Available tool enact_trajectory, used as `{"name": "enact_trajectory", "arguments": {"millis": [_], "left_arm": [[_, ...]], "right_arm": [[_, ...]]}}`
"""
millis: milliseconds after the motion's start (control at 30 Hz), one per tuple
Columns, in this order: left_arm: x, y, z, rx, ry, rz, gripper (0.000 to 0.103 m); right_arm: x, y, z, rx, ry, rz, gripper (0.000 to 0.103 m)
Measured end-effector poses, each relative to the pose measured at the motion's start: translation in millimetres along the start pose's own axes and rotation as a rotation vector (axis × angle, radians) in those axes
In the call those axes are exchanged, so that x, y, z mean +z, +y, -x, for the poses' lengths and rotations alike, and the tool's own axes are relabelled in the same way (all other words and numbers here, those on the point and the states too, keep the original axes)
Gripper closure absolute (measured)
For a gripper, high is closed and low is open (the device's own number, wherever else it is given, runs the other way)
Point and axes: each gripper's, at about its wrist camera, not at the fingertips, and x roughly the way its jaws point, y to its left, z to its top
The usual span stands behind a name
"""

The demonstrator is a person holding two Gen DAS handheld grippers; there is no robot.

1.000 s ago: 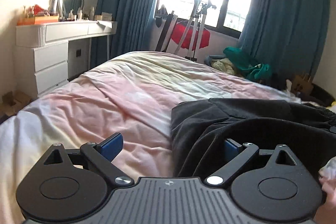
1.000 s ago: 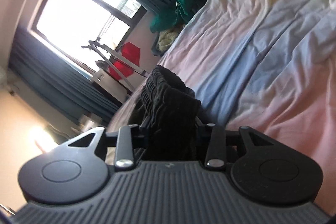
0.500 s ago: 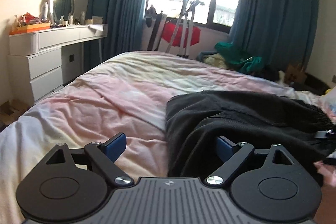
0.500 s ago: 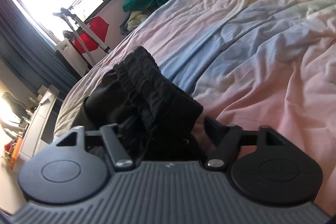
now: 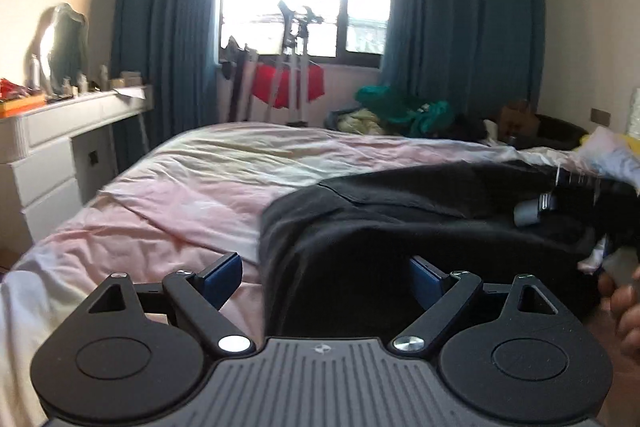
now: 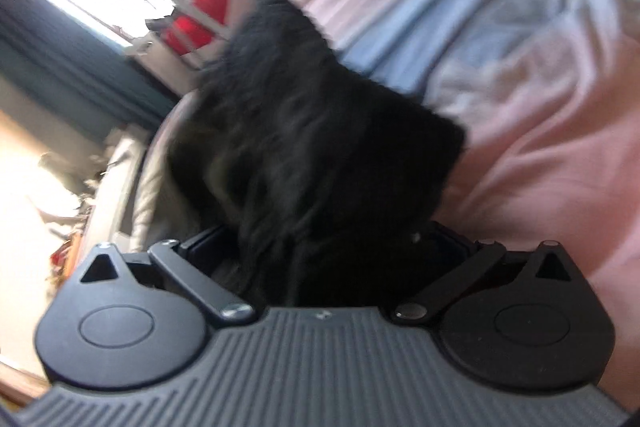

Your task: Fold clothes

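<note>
A black garment lies on the bed, which has a pink, yellow and blue cover. My left gripper is open, its blue fingertips spread over the garment's near left edge. In the right wrist view the same garment fills the middle, blurred. My right gripper is open, with the cloth bunched between its fingers. The right gripper's body also shows in the left wrist view on the cloth at the right.
A white dresser with a mirror stands at the left wall. A window with blue curtains is behind the bed, with a red-draped rack and a pile of green clothes. A hand is at the right edge.
My right gripper has opened its fingers from the black garment and is moving, so its view blurs. My left gripper has tilted up and stays open.
</note>
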Motion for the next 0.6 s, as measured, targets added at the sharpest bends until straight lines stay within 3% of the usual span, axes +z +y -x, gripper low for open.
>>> {"name": "enact_trajectory", "arguments": {"millis": [100,133,200,267,333,400,500,600], "left_arm": [[-4.9,-7.7,-5.9,-0.057,0.04,-0.026,0.018],[-6.9,-12.3,-7.9,-0.07,0.054,-0.049,0.018],[-11.4,-21.4,-9.7,-0.099,0.073,-0.087,0.017],[-16.1,-31.2,-9.4,-0.12,0.09,-0.143,0.015],[-19.8,-38.4,-8.1,-0.14,0.107,-0.193,0.014],[-19.6,-39.9,-5.7,-0.165,0.128,-0.22,0.014],[-7.9,-25.0,-0.8,-0.226,0.162,-0.143,0.013],[1.1,5.2,-0.6,-0.281,0.179,0.109,0.006]], "right_arm": [[-0.6,4.8,21.7,0.158,-0.058,-0.054,0.0],[-1.1,5.8,23.7,0.161,-0.06,-0.055,0.001],[-2.7,6.8,20.2,0.096,-0.037,-0.033,0.006],[-5.1,6.2,14.5,0.018,-0.007,-0.009,0.02],[-9.5,1.3,3.3,-0.092,0.038,0.016,0.02],[-9.2,0.5,2.4,-0.113,0.047,0.011,0.021],[-9.2,2.4,5.7,-0.11,0.042,0.005,0.026],[-11.4,4.4,7.7,-0.111,0.035,0.008,0.027]]}}
